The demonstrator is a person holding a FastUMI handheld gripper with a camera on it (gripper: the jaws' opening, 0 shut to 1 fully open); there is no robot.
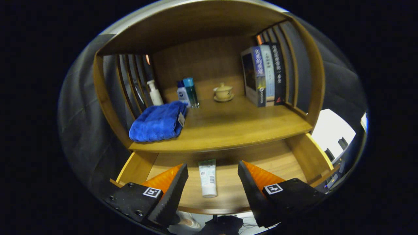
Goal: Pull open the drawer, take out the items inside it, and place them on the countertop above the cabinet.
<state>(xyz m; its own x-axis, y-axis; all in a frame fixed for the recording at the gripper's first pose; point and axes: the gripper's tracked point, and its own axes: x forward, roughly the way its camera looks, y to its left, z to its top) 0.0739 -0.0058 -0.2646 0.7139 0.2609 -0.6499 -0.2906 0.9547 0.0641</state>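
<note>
The drawer [228, 199] stands pulled open under the wooden countertop [235, 127]. The gripper [213, 176] hovers over it, fingers spread wide and holding nothing. A white tube [208, 178] lies flat on the drawer floor between the fingers, touching neither, its cap pointing to six o'clock. On the countertop, a folded blue towel [158, 123] sits at ten o'clock from the tube. Two small bottles [187, 93] stand behind the towel at twelve o'clock, a lidded cup [223, 92] on its saucer just right of them, and upright books [264, 75] at two o'clock.
</note>
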